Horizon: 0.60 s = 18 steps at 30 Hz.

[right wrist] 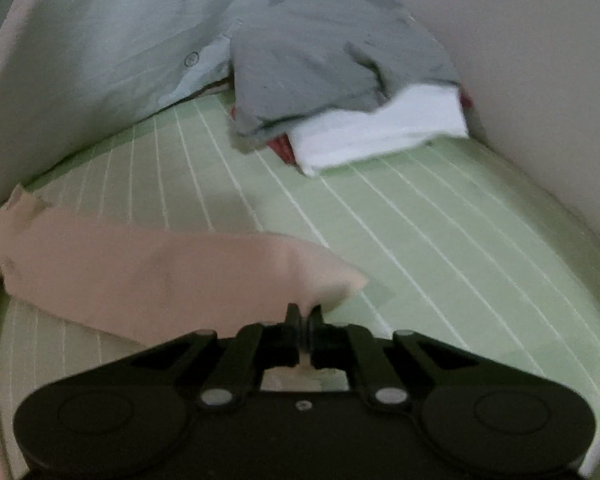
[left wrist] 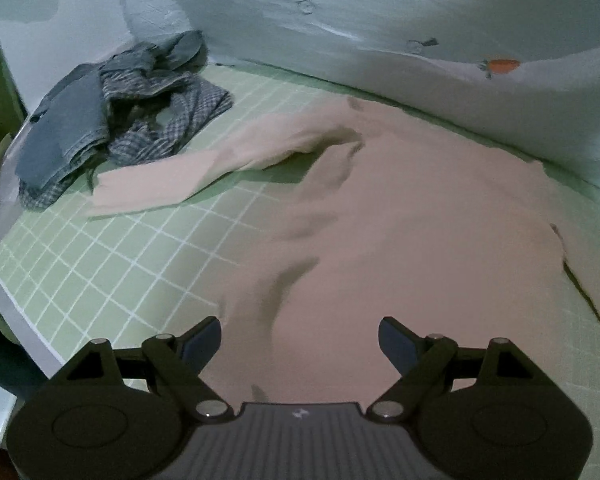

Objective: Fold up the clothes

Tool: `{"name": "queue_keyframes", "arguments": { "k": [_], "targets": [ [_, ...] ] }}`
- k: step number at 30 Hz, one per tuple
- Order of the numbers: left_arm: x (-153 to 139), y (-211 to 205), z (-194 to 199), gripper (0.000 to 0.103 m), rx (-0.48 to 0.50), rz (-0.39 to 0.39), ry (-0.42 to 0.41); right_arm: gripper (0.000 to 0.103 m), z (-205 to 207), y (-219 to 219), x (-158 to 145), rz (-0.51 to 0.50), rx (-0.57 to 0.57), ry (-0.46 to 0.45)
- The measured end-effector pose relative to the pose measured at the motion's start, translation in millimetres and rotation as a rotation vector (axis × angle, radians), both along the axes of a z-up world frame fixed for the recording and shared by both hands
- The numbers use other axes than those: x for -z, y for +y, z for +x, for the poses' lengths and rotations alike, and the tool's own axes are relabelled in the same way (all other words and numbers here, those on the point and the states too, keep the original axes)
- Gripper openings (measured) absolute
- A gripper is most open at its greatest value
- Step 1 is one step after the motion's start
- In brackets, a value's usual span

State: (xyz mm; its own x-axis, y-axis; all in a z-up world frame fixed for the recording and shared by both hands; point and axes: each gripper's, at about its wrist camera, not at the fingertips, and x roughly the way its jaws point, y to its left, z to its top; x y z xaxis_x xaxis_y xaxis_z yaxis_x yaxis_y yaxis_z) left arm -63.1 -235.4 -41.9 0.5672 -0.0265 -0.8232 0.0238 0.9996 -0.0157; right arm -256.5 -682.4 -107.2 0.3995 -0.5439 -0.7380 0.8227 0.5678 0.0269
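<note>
On green grid mat (left wrist: 100, 264), pink shirt (left wrist: 400, 220) spread flat, left gripper (left wrist: 300, 340) released above near hem, right gripper (right wrist: 305, 316) clenched on sleeve (right wrist: 180, 272), denim pile (left wrist: 112, 120) far left, folded stack (right wrist: 348, 80) far right.

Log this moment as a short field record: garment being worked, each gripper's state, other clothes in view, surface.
garment: pink long-sleeved top, spread on the mat, one sleeve out to the side
left gripper: open, hovering over the top's near edge
right gripper: shut on the top's other sleeve end
other clothes: blue and checked heap; grey, white and red stack
surface: green grid mat
</note>
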Motion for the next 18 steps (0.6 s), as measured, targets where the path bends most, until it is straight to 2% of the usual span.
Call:
{"name": "queue_keyframes", "arguments": {
  "k": [5, 7, 8, 9, 10, 13, 18],
  "targets": [
    [3, 22, 4, 0.086, -0.002, -0.031, 0.002, 0.009, -18, 27, 3, 0.01, 0.031, 0.047],
    [3, 29, 4, 0.086, 0.006, -0.033, -0.004, 0.022, -18, 41, -2, 0.001, 0.029, 0.044],
    [3, 32, 4, 0.086, 0.002, -0.038, -0.007, 0.037, -16, 49, -6, -0.008, 0.023, 0.036],
    [4, 35, 4, 0.086, -0.004, -0.047, -0.005, 0.048, -15, 57, -10, -0.017, 0.016, 0.028],
    [5, 38, 5, 0.086, -0.012, -0.06, -0.001, 0.051, -14, 65, -14, -0.026, 0.009, 0.02],
    [6, 44, 5, 0.086, -0.019, -0.09, 0.008, 0.053, 2, 97, -18, -0.001, -0.081, -0.014],
    [-1, 48, 1, 0.086, -0.002, -0.069, -0.013, 0.051, 43, 161, -5, 0.097, -0.322, -0.061]
  ]
}}
